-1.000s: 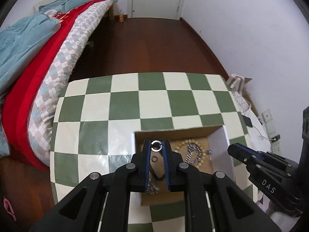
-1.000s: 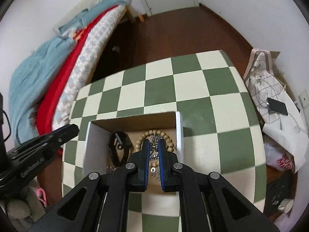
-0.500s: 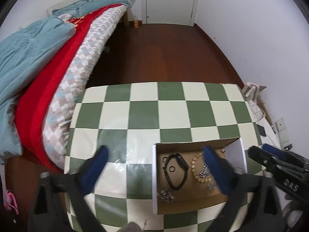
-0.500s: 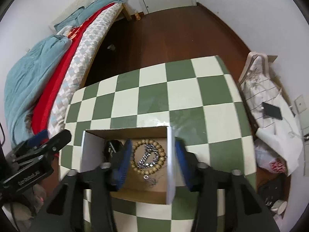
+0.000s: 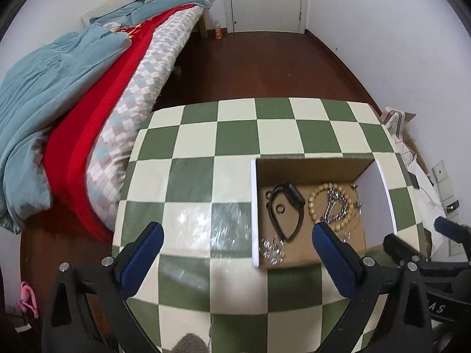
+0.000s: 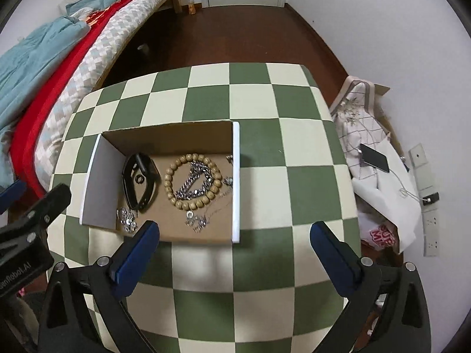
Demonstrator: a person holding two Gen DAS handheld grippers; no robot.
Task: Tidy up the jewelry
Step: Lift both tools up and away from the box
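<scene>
Both hand-held grippers wide apart; empty; left (image 5: 235,236), right (image 6: 232,235).

Both wrist cams overlook box (image 5: 312,206) (side-by-side).

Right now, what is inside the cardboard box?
The cardboard box holds a black watch band, a small dark ring, a wooden bead bracelet around a silver chain, and small silver pieces. Whatever lies under them is covered.
</scene>
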